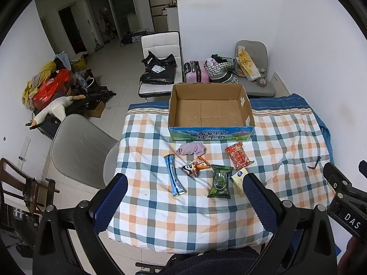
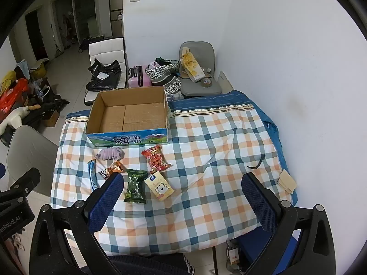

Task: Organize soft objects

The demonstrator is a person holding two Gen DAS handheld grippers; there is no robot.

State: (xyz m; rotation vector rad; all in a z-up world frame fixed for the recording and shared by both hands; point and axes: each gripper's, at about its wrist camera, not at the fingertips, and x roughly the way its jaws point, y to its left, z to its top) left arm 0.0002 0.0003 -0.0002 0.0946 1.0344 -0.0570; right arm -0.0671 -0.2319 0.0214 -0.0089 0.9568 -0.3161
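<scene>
Between your two tools, both hanging over the near edge of the checkered counter [image 1: 183, 217], nothing's gripped: left tool [image 1: 183, 197] and right tool [image 2: 181, 197] are both spread wide. Just past them sit the green packet [image 2: 134, 186], cream tissue pack [image 2: 160, 184], red snack bag [image 2: 156, 159], panda wrapper [image 1: 193, 166], blue stick pack [image 1: 174, 176] and purple cloth [image 1: 191, 149]. Behind that, the cardboard box [image 1: 211, 135] sits open.
</scene>
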